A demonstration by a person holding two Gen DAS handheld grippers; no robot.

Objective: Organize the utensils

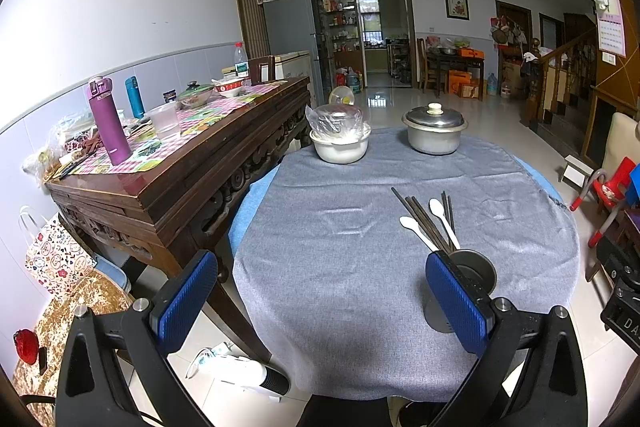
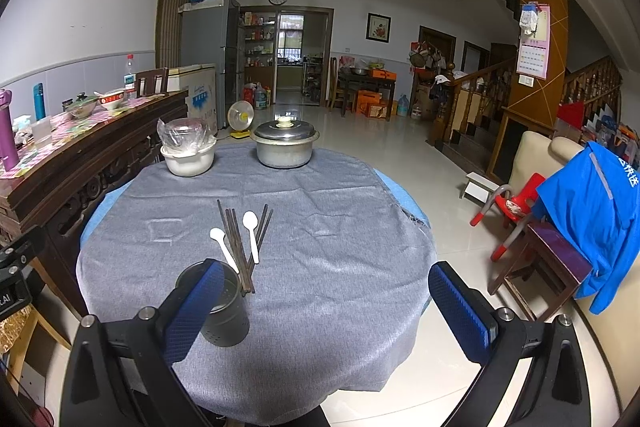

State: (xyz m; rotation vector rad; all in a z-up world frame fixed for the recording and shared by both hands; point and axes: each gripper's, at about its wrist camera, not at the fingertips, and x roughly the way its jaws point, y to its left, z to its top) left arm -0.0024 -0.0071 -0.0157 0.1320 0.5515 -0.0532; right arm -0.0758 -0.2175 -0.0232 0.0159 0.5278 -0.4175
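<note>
So both of my claws hang above the near edge of the tabletop (image 2: 320, 187), and both have their fingers wide apart with nothing between them: the left claw (image 1: 320, 291) and the right claw (image 2: 328, 307).

In the right wrist view, the chopsticks (image 2: 240, 243) lie loose on the grey cloth at about 11 o'clock from my right claw. Two white spoons (image 2: 251, 233) lie among them, one on each side. The metal holder (image 2: 224, 307) stands upright just beside their near ends, at about 9 o'clock, partly behind my left finger.

I judge the chopsticks light, stiff and thin, so they may roll or slip; I would pinch one near its middle. The spoons look like light plastic, and the handle is the best place. The holder seems light too and could tip if pushed.
</note>
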